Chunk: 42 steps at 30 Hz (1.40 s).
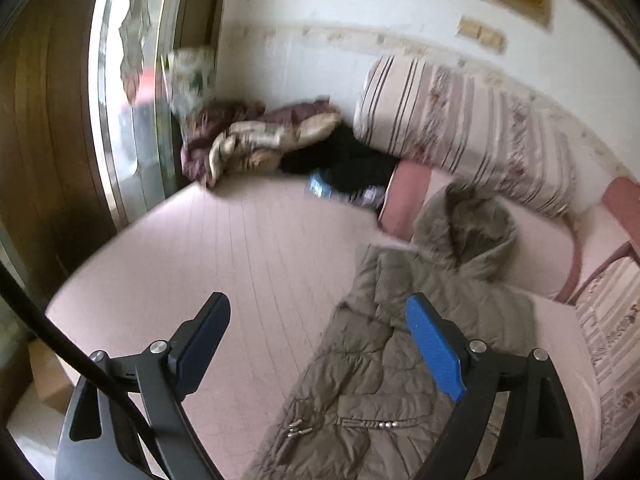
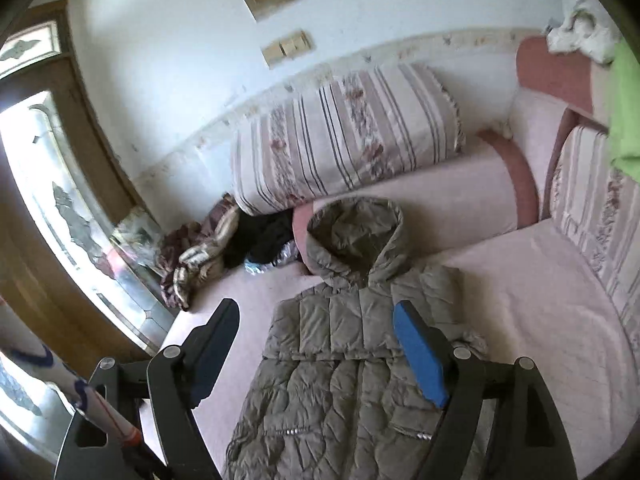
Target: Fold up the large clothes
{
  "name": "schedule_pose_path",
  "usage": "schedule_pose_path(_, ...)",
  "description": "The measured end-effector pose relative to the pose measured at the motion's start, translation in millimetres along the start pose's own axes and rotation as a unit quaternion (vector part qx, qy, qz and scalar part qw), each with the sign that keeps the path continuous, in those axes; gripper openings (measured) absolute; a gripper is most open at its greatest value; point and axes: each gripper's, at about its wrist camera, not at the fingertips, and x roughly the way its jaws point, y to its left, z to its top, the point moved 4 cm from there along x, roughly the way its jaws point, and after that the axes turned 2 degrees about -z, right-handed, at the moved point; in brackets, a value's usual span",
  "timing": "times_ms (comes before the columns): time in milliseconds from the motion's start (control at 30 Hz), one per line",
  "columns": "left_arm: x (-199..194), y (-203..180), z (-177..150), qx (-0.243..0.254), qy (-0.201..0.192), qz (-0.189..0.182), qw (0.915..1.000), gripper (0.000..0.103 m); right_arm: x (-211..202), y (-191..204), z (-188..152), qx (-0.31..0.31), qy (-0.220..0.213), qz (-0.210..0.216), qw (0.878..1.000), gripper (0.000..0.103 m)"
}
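Both grippers hover with jaws spread wide and holding nothing. The left gripper (image 1: 318,344) hangs above the pink sofa seat (image 1: 208,248), its blue-padded finger over the left edge of the coat (image 1: 384,364); whether it touches the fabric cannot be told. The right gripper (image 2: 316,344) hangs above the coat's (image 2: 344,360) chest, jaws straddling it.

The olive quilted coat lies flat on the sofa seat (image 2: 532,300), sleeves tucked in against the body, its hood (image 2: 352,236) propped against a pink bolster (image 2: 460,200). Behind the bolster a striped cushion (image 2: 344,132) leans on the white wall (image 2: 180,40); another striped cushion (image 2: 600,208) stands at the right end, a green cloth (image 2: 626,112) draped above it.

In the far corner of the sofa lie a maroon-and-cream blanket (image 1: 240,140) and a dark garment (image 1: 348,160). A glazed wooden door (image 2: 52,184) stands to the left. A black cable (image 1: 64,352) crosses the left gripper's frame.
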Motion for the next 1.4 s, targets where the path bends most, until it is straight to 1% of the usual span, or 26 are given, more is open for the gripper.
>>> schedule_pose_path(67,31.9,3.6,-13.7,0.000,0.013,0.013,0.9998,0.089,39.4,4.2,5.2,-0.001,0.018,0.001,1.000,0.084)
schedule_pose_path(167,75.9,13.9,-30.4,-0.008,0.041,0.021,0.9989,0.089,115.0,11.8,12.6,-0.012,0.040,-0.027,0.999,0.084)
schedule_pose_path(200,85.9,18.4,-34.1,-0.013,0.044,0.022,0.9987,0.089,132.4,11.6,13.7,-0.013,0.044,-0.033,0.998,0.084)
schedule_pose_path(233,96.7,24.4,-37.7,-0.020,0.044,0.030,0.9984,0.089,165.3,13.9,16.8,-0.013,0.053,-0.046,0.997,0.084)
schedule_pose_path(267,107.1,30.3,-40.5,-0.024,0.042,0.042,0.9980,0.089,189.0,13.4,19.6,-0.010,0.060,-0.052,0.997,0.084)
schedule_pose_path(333,122.3,36.9,-42.4,-0.017,0.043,0.058,0.9972,0.089,242.8,12.6,29.0,0.010,0.069,-0.064,0.996,0.084)
schedule_pose_path(367,129.9,40.2,-42.5,-0.014,0.044,0.064,0.9969,0.089,263.4,11.2,34.5,0.021,0.069,-0.068,0.995,0.084)
schedule_pose_path(433,145.3,48.0,-41.9,-0.019,0.047,0.072,0.9961,0.089,307.3,12.0,47.1,0.044,0.067,-0.072,0.994,0.084)
schedule_pose_path(467,152.9,52.1,-42.9,-0.024,0.054,0.075,0.9955,0.089,328.7,13.8,54.1,0.052,0.065,-0.072,0.994,0.084)
schedule_pose_path(567,170.1,60.8,-46.5,-0.043,0.079,0.067,0.9937,0.089,388.5,24.1,80.2,0.071,0.061,-0.066,0.993,0.084)
schedule_pose_path(633,178.5,66.1,-48.0,-0.052,0.080,0.071,0.9929,0.089,424.7,29.3,96.1,0.087,0.056,-0.057,0.993,0.088)
schedule_pose_path(667,182.0,67.4,-48.4,-0.051,0.080,0.076,0.9926,0.089,443.6,30.4,102.8,0.094,0.051,-0.062,0.992,0.090)
schedule_pose_path(767,193.6,70.4,-50.2,-0.048,0.088,0.085,0.9913,0.089,489.6,27.0,111.7,0.103,0.058,-0.097,0.988,0.091)
schedule_pose_path(833,198.1,70.7,-52.3,-0.049,0.091,0.088,0.9908,0.089,516.9,15.6,113.1,0.124,0.061,-0.120,0.983,0.091)
schedule_pose_path(900,204.3,68.4,-54.7,-0.040,0.099,0.089,0.9903,0.089,533.4,1.5,110.7,0.150,0.066,-0.132,0.978,0.090)
schedule_pose_path(933,206.5,66.6,-55.3,-0.038,0.102,0.087,0.9902,0.089,540.3,-4.6,108.8,0.160,0.071,-0.136,0.975,0.087)
schedule_pose_path(967,207.7,65.8,-56.2,-0.037,0.102,0.087,0.9902,0.089,546.4,-10.4,106.1,0.167,0.076,-0.137,0.974,0.061)
schedule_pose_path(1000,209.1,64.4,-57.0,-0.035,0.104,0.088,0.9900,0.089,551.2,-15.2,100.3,0.172,0.087,-0.120,0.974,0.020)
schedule_pose_path(1033,210.8,62.0,-58.3,-0.030,0.108,0.087,0.9899,0.089,552.2,-17.1,96.8,0.176,0.095,-0.103,0.974,0.013)
schedule_pose_path(1067,211.0,60.1,-58.9,-0.028,0.109,0.085,0.9900,0.089,547.2,-18.1,93.1,0.173,0.094,-0.092,0.976,0.013)
schedule_pose_path(1133,208.4,57.7,-58.8,-0.025,0.108,0.082,0.9904,0.089,527.9,-13.4,88.2,0.135,0.082,-0.095,0.983,0.010)
schedule_pose_path(1167,204.5,56.7,-58.1,-0.024,0.104,0.080,0.9911,0.089,513.9,-8.4,83.5,0.113,0.083,-0.087,0.986,0.009)
schedule_pose_path(1233,200.1,56.7,-56.5,-0.024,0.100,0.076,0.9918,0.089,477.7,2.0,69.9,0.078,0.085,-0.064,0.991,0.008)
schedule_pose_path(1300,194.8,57.3,-55.2,-0.026,0.096,0.073,0.9924,0.089,442.5,10.0,55.2,0.048,0.087,-0.052,0.994,0.007)
schedule_pose_path(1367,190.4,59.8,-53.8,-0.033,0.096,0.069,0.9924,0.089,390.8,16.1,27.9,0.021,0.092,-0.035,0.995,0.007)
schedule_pose_path(1400,188.0,62.3,-53.4,-0.039,0.097,0.067,0.9922,0.089,375.2,17.0,19.0,0.012,0.092,-0.033,0.995,0.007)
